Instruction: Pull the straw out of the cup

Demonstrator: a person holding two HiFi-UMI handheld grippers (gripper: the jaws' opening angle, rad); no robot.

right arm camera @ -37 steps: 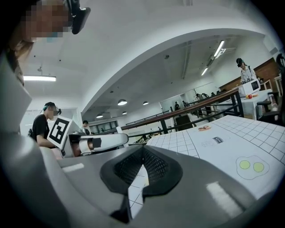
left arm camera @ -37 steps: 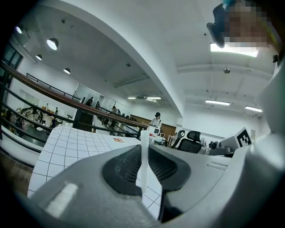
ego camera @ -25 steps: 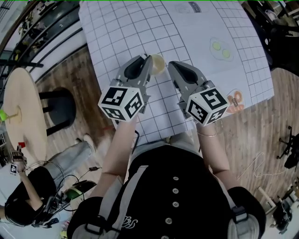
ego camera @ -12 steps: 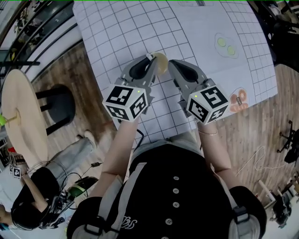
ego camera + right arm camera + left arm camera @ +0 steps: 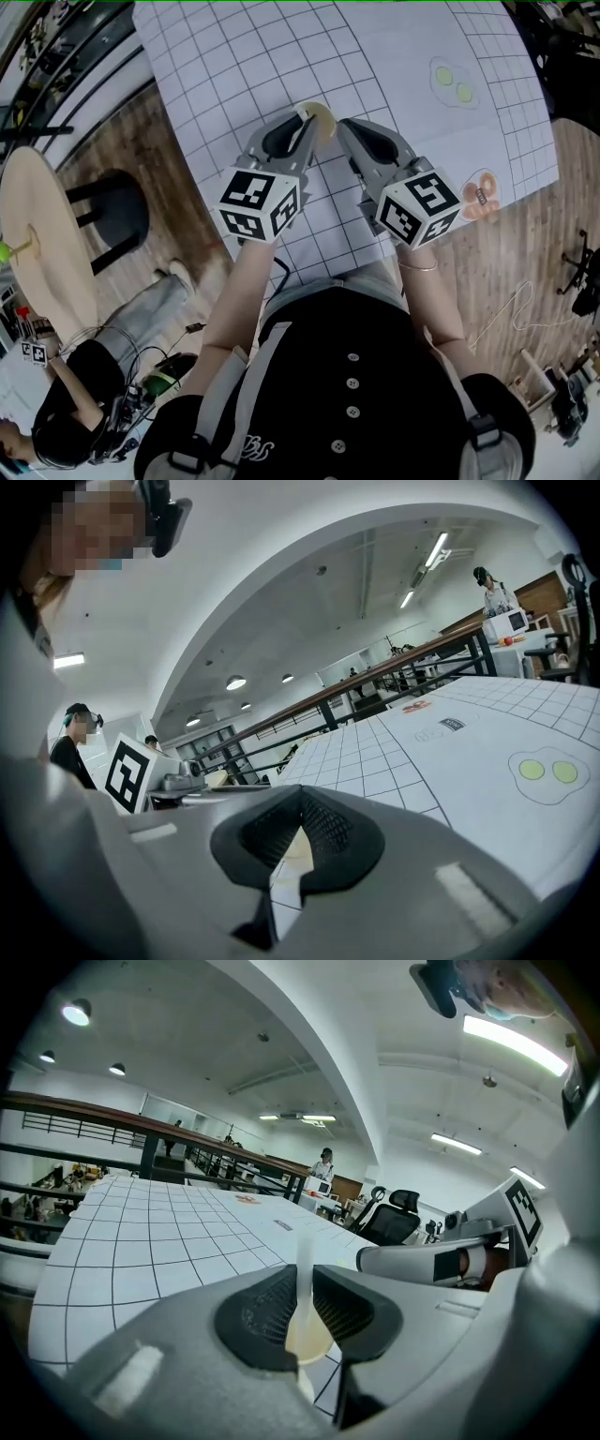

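My left gripper (image 5: 306, 122) is shut on a small cream cup (image 5: 320, 120) held just over the gridded sheet. In the left gripper view the cup (image 5: 309, 1338) sits between the dark pads of the left gripper (image 5: 302, 1277). A whitish translucent straw (image 5: 305, 1265) stands up out of it through the narrow gap. My right gripper (image 5: 344, 128) hovers right beside the cup, apart from it. Its tips (image 5: 300, 801) meet with nothing between them, and the cream cup (image 5: 292, 848) shows through the slit below. The right gripper also reaches in from the side (image 5: 364, 1260).
The white gridded sheet (image 5: 234, 66) covers the table, with a printed pair of green dots (image 5: 448, 82) far right and an orange mark (image 5: 480, 199) near the front edge. Left of the table stand a black stool (image 5: 108, 211) and a round wooden table (image 5: 37, 253); a person (image 5: 66, 412) sits lower left.
Both grippers have sunk a little toward the sheet, side by side. The cup stays in the left gripper and the right jaws stay together.
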